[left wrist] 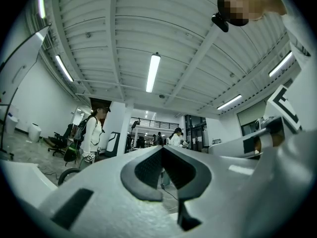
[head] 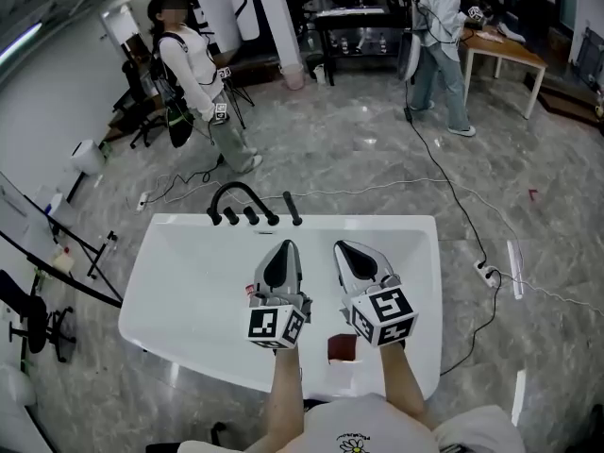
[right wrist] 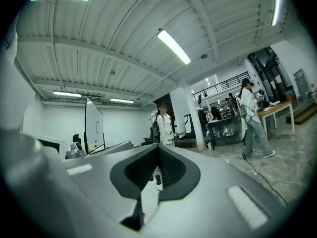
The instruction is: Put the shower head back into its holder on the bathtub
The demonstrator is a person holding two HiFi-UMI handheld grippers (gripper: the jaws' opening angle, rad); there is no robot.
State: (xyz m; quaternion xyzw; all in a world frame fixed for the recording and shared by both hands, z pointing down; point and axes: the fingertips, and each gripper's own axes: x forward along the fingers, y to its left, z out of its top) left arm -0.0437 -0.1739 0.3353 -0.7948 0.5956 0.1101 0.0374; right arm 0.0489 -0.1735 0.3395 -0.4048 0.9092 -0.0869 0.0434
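Observation:
A white bathtub (head: 189,281) lies below me in the head view. Black fittings line its far rim: an arched spout (head: 236,192), three small knobs, and a slim black shower head (head: 293,208) standing upright at the right end. Both grippers hover side by side over the tub's middle, short of the fittings. My left gripper (head: 283,245) is shut with nothing in it, and my right gripper (head: 342,246) is shut and empty as well. In the left gripper view the left gripper (left wrist: 162,150) has its pads meeting, as does the right gripper (right wrist: 158,150) in its own view.
One person (head: 193,74) stands behind the tub at the left, another person (head: 444,36) at the back right beside a table (head: 510,55). A cable (head: 453,196) runs across the marble floor to a power strip (head: 486,272). A dark red object (head: 342,347) sits at the tub's near rim.

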